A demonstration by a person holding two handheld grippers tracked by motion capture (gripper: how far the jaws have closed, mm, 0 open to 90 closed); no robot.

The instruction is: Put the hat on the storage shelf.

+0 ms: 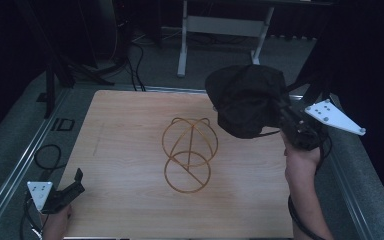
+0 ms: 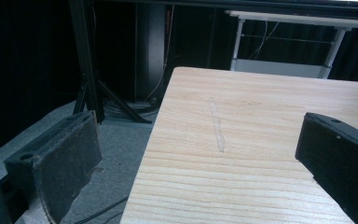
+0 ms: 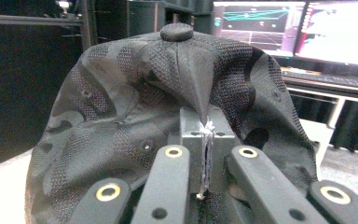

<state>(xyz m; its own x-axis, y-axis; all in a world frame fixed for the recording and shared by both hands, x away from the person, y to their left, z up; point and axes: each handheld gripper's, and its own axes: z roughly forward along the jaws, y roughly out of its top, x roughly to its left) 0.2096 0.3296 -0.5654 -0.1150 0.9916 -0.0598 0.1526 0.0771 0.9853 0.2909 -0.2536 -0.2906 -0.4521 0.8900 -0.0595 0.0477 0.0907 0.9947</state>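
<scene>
A black camouflage-pattern cap [image 1: 247, 100] hangs in the air above the table's far right, up and to the right of a gold wire stand [image 1: 189, 152] that sits mid-table. My right gripper [image 1: 282, 114] is shut on the cap's fabric; in the right gripper view the jaws pinch a fold of the cap [image 3: 177, 107] under its top button, with my right gripper [image 3: 206, 140] closed tight. My left gripper [image 1: 75, 182] rests at the near left corner, jaws wide apart with nothing between them. In the left gripper view my left gripper [image 2: 200, 154] frames bare wood.
The wooden table [image 1: 130, 130] has a faint scuff line [image 2: 216, 123] near its left side. Cables [image 1: 47, 155] lie on the grey floor to the left, and a white desk frame [image 1: 220, 30] stands beyond the far edge. Monitors [image 3: 298, 28] glow behind the cap.
</scene>
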